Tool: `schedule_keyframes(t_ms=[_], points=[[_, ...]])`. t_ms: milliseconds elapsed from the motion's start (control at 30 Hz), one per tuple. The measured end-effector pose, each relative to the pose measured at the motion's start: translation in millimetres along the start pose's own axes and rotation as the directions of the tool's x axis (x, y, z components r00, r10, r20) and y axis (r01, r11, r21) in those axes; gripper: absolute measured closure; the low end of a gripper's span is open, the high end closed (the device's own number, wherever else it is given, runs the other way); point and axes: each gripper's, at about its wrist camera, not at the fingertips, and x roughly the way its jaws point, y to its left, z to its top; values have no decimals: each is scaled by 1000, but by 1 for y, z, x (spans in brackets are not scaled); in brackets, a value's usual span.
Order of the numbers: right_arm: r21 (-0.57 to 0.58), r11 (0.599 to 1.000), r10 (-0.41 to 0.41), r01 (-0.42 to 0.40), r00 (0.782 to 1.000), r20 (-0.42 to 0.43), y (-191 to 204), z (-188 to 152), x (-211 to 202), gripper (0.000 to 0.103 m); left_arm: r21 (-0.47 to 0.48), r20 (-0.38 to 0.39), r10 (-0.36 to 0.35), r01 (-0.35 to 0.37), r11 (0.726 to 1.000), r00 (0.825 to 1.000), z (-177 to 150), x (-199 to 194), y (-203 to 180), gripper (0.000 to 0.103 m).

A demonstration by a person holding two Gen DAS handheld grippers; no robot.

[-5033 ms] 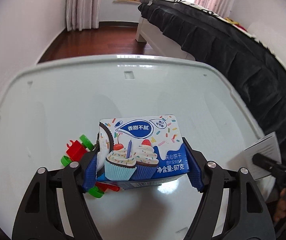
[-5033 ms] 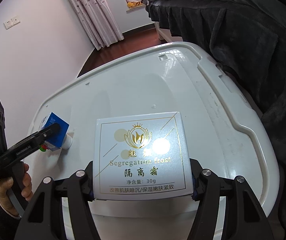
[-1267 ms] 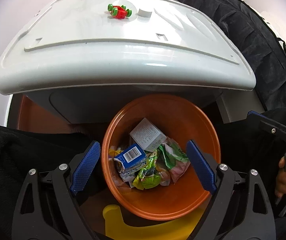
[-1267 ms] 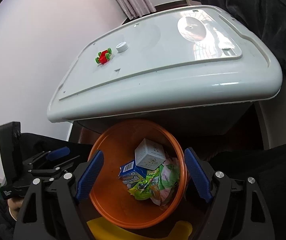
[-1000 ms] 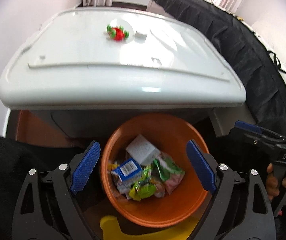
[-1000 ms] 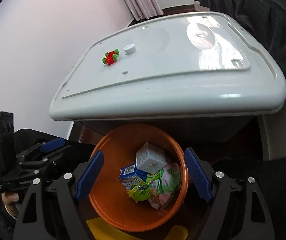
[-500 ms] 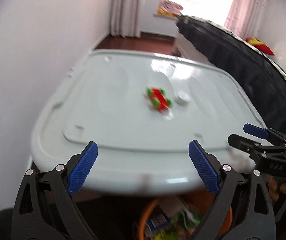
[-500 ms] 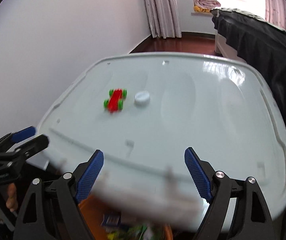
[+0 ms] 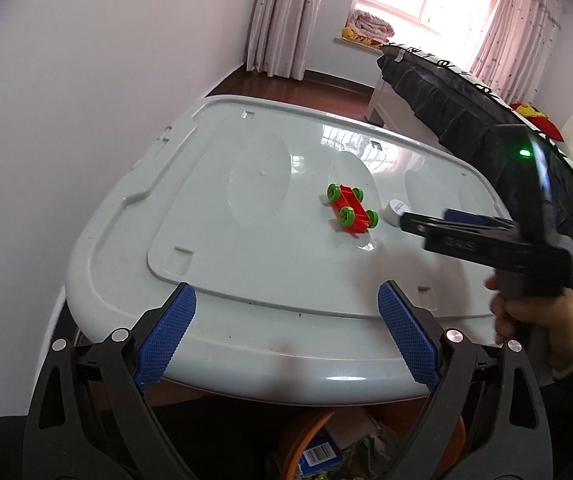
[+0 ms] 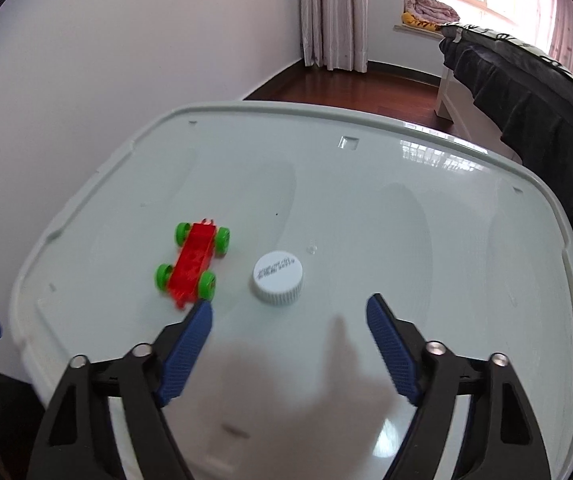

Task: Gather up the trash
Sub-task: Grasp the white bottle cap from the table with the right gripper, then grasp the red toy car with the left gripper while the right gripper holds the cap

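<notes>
Moved since five seconds ago: both grippers, then clamped on a biscuit box and a white carton, are empty now, and both views have swung up from the bin to the tabletop.
Table: pale grey lid-like top (image 9: pixel 246 240) fills the middle of both views; only two small things sit on it.
Bin: orange bin (image 9: pixel 298 436) peeks out at the bottom centre of the left view, under the table edge, with a barcoded blue box and wrappers inside.
Left gripper: left gripper (image 9: pixel 286 344) at the bottom of its frame, jaws wide apart, nothing between them, hanging over the near table edge.
Right gripper: right gripper (image 10: pixel 288 344) low in its frame, jaws closing but well apart, nothing gripped; the cap lies just beyond the tips.
Toy: red toy car (image 10: pixel 194 266) with green wheels, left of centre, just beside the left blue pad.
Trash left: white bottle cap (image 10: pixel 277 277), centre of the right view, flat on the table.
Progress: mostly done, I'd judge. Boxes are binned and the cap looks like the last piece; the car is probably no trash.
</notes>
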Motion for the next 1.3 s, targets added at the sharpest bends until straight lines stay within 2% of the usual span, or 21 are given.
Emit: schedule_keyframes(t_ms=[67, 300, 600, 700, 900, 1067, 1167, 1300], points=[[-6, 1000, -22, 22, 1000, -13, 2, 3, 8, 34, -6, -3, -7, 7, 1000, 1000, 0, 0, 1, 13], [7, 1000, -26, 26, 999, -36, 5, 6, 26, 45, -43, 5, -31, 31, 999, 999, 1, -1, 5, 13], [20, 998, -59, 60, 997, -44, 14, 12, 35, 59, -34, 4, -36, 36, 999, 999, 2, 0, 2, 13], [34, 998, -55, 57, 998, -42, 17, 11, 33, 72, -39, -2, -39, 39, 998, 999, 1, 1, 3, 13], [60, 995, -75, 78, 996, -40, 22, 10, 33, 72, -49, -5, -35, 35, 998, 999, 0, 1, 5, 13], [80, 996, -42, 45, 998, -37, 16, 6, 27, 72, -28, -22, -9, 8, 1000, 1000, -2, 5, 2, 13], [107, 994, -19, 22, 999, -32, 3, -1, 14, 72, -22, -26, -1, 0, 1000, 1000, -3, 7, 1, 13], [83, 996, -21, 21, 1000, -9, -16, -11, -18, 72, 8, -44, 7, -7, 1000, 999, -1, 14, -9, 13]])
